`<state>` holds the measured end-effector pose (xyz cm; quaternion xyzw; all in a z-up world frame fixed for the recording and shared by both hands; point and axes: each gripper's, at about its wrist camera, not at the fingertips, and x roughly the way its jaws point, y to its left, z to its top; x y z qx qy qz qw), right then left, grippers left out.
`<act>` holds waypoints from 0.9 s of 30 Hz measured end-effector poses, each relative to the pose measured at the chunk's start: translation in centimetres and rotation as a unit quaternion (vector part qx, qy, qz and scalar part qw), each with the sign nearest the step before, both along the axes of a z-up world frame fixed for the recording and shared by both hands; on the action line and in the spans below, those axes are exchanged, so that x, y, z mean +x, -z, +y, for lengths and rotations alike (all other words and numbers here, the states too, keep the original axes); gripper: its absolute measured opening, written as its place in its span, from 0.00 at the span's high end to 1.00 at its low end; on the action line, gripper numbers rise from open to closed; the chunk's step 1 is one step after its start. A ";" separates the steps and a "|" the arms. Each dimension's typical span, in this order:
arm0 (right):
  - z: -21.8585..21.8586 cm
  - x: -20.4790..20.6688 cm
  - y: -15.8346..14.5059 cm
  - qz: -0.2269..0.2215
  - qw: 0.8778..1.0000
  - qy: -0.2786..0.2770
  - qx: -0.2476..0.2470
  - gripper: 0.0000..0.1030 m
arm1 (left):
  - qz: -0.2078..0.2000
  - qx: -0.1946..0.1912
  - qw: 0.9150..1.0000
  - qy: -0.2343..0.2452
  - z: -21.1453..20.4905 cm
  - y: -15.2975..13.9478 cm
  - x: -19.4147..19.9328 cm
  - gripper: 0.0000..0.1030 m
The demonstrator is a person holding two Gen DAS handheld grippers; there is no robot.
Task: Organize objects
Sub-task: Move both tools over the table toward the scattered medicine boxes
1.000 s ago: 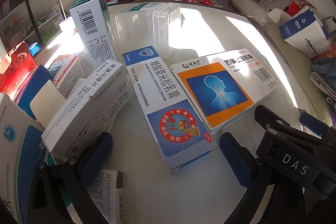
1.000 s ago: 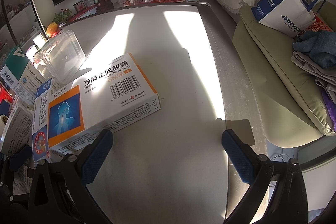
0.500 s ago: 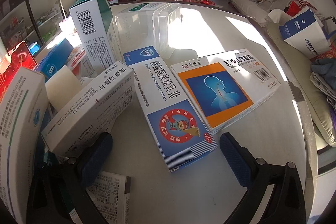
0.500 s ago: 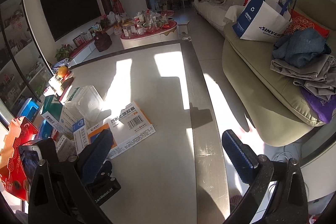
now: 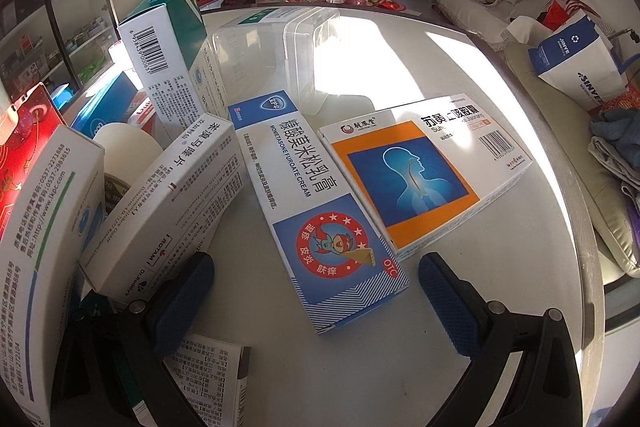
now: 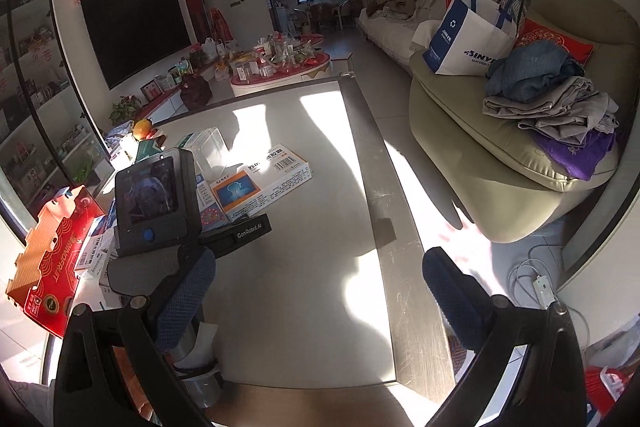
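In the left wrist view my left gripper (image 5: 316, 301) is open and empty, low over the table, with the near end of a long blue-and-white cream box (image 5: 312, 203) between its fingers. An orange-and-blue medicine box (image 5: 420, 173) lies flat to its right. A white tablet box (image 5: 168, 203) leans to its left. A clear plastic container (image 5: 276, 55) stands behind them. In the right wrist view my right gripper (image 6: 316, 301) is open and empty, raised high above the table. The left gripper's body (image 6: 154, 203) shows below it beside the orange-and-blue box (image 6: 260, 183).
An upright green-and-white box (image 5: 168, 63), a white box at far left (image 5: 40, 255), a red carton (image 6: 52, 259) and a printed box (image 5: 208, 375) crowd the table's left side. A tape roll (image 6: 196, 359) lies near the front edge. A sofa (image 6: 500, 131) with clothes stands right.
My right gripper rose and pulled back from the table, so its view now takes in the whole table and the left gripper. The left gripper stayed nearly still; the far-left box shifted.
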<state>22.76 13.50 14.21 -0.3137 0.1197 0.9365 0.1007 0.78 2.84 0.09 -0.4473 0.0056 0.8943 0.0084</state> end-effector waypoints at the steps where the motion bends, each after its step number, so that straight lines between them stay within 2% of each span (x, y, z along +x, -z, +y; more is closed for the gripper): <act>1: -0.1 0.6 -0.5 0.012 1.000 0.002 0.010 0.00 | 0.000 0.000 1.000 0.000 0.0 0.0 0.0 0.00; 3: 0.1 1.5 -1.1 0.026 1.000 0.002 0.014 0.00 | 0.000 0.000 1.000 0.000 0.0 0.0 0.0 0.00; 8: 1.7 2.2 -0.5 0.022 0.999 0.012 -0.032 0.00 | -0.002 0.000 1.000 -0.005 -0.1 0.0 0.1 0.00; 11: 2.4 2.6 -0.5 0.026 0.999 0.031 -0.027 0.00 | -0.037 0.006 0.999 0.036 0.2 -0.3 -0.2 0.00; 14: 3.2 2.9 -0.9 0.038 0.997 0.056 -0.026 0.00 | -0.046 0.086 0.992 0.081 -0.1 -1.6 1.0 0.00; 16: 3.9 3.3 -1.4 0.052 0.995 0.080 -0.031 0.00 | -0.030 0.107 0.988 0.108 0.0 -3.4 2.9 0.00; 19: 4.9 3.6 -2.0 0.063 0.992 0.100 -0.049 0.00 | 0.023 0.129 0.977 0.167 -0.6 -7.2 6.9 0.00; 21: 5.0 3.0 -1.7 0.049 0.993 0.087 -0.061 0.00 | 0.063 0.153 0.968 0.191 -2.8 -9.7 9.3 0.00; 23: 4.2 1.7 -0.9 0.019 0.995 0.056 -0.076 0.00 | 0.086 0.171 0.964 0.185 -6.4 -11.4 10.6 0.00; 25: 2.3 0.3 0.1 -0.003 0.995 0.014 -0.097 0.00 | 0.098 0.184 0.965 0.156 -10.9 -12.4 10.8 0.00; 27: -0.5 -1.5 1.1 -0.019 0.991 -0.039 -0.126 0.00 | 0.097 0.186 0.972 0.105 -15.8 -12.7 10.1 0.00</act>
